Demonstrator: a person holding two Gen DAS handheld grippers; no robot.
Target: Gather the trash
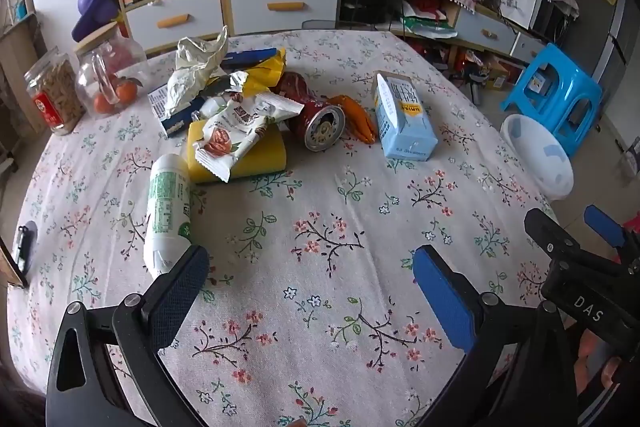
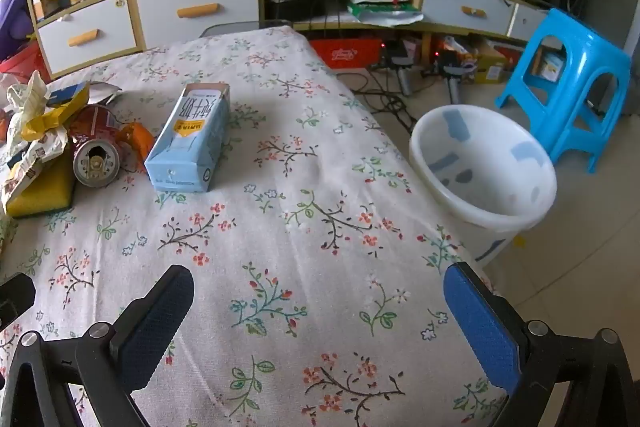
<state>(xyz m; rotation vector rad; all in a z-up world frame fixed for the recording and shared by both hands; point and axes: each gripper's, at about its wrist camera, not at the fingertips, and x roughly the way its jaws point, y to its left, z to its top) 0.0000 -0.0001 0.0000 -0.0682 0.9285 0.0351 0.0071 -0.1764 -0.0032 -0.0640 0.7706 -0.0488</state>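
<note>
Floral-clothed table [image 2: 304, 163] ahead of my spread, empty fingers [image 2: 482, 327]: a blue milk carton [image 2: 188, 143] lies beyond them. Light, stiff-sided, likely crushable; I'd pinch its long flat sides.

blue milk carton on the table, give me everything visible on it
The blue milk carton is a light-blue paperboard box with white characters and a yellow label band on its upper face. It lies flat on its side on the floral tablecloth, its base end toward the cameras and its opened top flaps pointing away. The body looks slightly dented. The left wrist view shows an orange wrapper just beside it; contact is unclear. Neither gripper touches it.
</note>
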